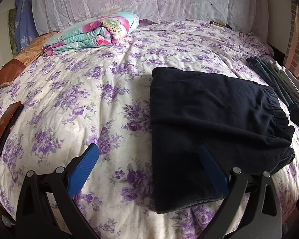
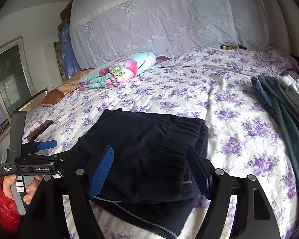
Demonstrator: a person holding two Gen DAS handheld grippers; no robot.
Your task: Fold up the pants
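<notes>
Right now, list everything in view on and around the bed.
pants: one, dark navy, folded, on the bed near both claws
bedspread: one, white with purple flowers, covering the bed
quilt: one, teal and pink floral, folded, far left
lace cover: one, pale lilac, behind the bed
clothes pile: several, blue, teal, white, right edge
wallet-like case: one, brown, left edge
left claw: open
right claw: open, over the pants
hand: one, red sleeve, holding the left claw's handle
</notes>
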